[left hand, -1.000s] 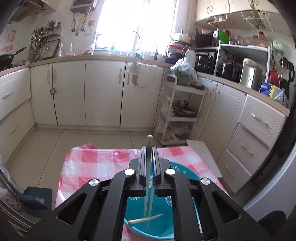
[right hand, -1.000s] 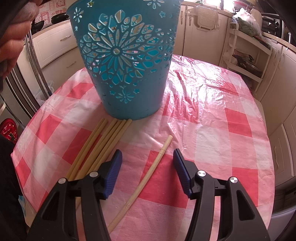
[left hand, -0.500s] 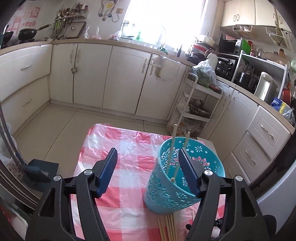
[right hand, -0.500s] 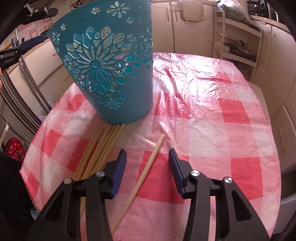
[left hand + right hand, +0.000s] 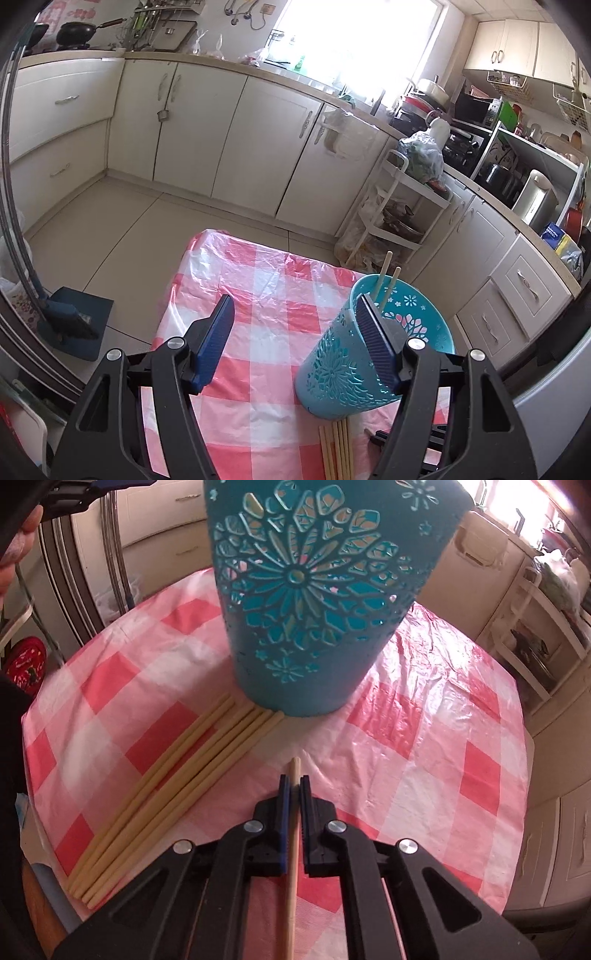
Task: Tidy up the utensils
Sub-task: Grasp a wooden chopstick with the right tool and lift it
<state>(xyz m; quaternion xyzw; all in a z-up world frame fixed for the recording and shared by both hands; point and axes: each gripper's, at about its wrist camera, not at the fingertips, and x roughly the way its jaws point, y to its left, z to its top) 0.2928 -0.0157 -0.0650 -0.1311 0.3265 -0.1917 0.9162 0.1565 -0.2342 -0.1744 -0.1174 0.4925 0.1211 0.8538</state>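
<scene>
Here, one chopstick [image 5: 294,775] lies on the table [image 5: 436,738], clamped near its tip by the right gripper [image 5: 294,786], whose jaws have just been closing. Swing or slippage on lifting is judged likely. The left gripper [image 5: 295,328] is held open, empty, beside the basket [image 5: 332,373].

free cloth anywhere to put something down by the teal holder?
Bare cloth right of the teal holder, out to the table edge. Crowded on its left front: chopstick row, then the right claw shut on a single chopstick.
</scene>
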